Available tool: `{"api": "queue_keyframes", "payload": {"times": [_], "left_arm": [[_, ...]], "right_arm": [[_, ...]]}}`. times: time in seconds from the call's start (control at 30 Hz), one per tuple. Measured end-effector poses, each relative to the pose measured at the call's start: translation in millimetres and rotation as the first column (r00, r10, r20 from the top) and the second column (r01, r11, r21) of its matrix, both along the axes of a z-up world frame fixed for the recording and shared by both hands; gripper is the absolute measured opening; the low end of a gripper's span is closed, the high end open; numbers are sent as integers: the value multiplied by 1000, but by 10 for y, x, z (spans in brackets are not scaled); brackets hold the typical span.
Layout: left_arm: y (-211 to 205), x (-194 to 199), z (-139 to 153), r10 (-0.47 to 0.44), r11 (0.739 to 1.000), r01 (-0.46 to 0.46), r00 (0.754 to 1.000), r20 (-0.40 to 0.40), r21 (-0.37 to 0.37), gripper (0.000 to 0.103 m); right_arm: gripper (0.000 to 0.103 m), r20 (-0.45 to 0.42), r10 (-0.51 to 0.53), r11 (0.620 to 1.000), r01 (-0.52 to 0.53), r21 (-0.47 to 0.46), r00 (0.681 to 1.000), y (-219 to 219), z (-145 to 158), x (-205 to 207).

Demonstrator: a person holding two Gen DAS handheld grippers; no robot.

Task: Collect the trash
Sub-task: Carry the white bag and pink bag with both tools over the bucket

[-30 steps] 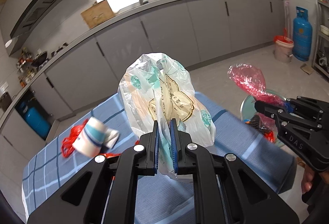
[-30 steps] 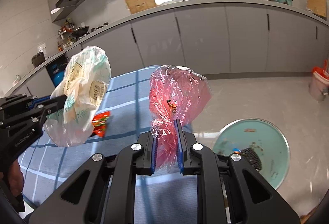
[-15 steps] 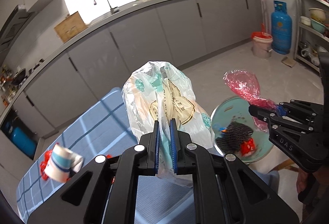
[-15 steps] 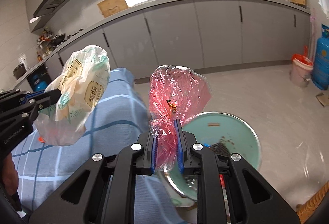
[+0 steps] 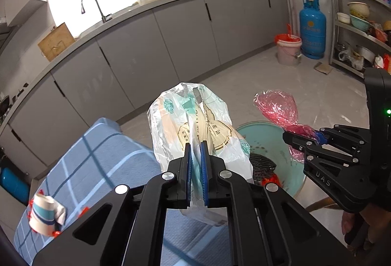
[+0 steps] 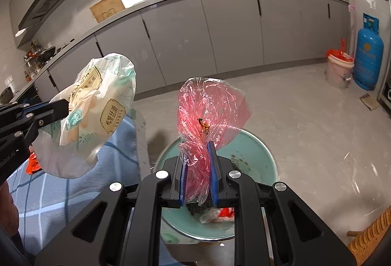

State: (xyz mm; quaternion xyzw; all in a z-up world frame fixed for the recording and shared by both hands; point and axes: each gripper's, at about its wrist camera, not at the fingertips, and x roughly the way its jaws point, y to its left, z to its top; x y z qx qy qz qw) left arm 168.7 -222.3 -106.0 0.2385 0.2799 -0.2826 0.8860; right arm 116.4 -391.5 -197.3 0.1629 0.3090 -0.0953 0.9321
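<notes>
Your left tongs (image 5: pixel 196 169) pinch the white printed bag (image 5: pixel 195 124); your right tongs (image 6: pixel 198 174) clamp the pink plastic bag (image 6: pixel 210 109), above the teal basin (image 6: pixel 256 151).

"DAS" in pale letters on the right gripper (image 5: pixel 287 137), at 4 o'clock, "柔顺丝滑" on the white wrapper (image 6: pixel 97 109), at 9 o'clock

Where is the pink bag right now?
The pink bag is pinched in the right gripper, held up over the green bin on the floor. In the left wrist view it shows at the right, beside the white bag.
</notes>
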Motion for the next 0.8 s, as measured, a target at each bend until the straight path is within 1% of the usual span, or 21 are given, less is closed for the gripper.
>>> {"api": "queue_keyframes", "payload": {"times": [0.2,0.4,0.63,0.8], "left_arm": [[-170,57,-158,-34,999,35,999,-23,18,8],[-302,137,-293,-42,999,43,997,-61,17,8],[-527,121,-261,-66,998,65,996,-61,-4,8],[-600,168,-391,-69,998,70,993,-93,3,8]], "right_arm": [[17,-30,-28,999,29,23,999,-135,-136,35],[18,-50,-28,999,29,25,998,-202,-248,119],[18,-62,-46,998,48,34,997,-315,-317,173],[18,-75,-42,998,45,40,996,-316,-380,197]]}}
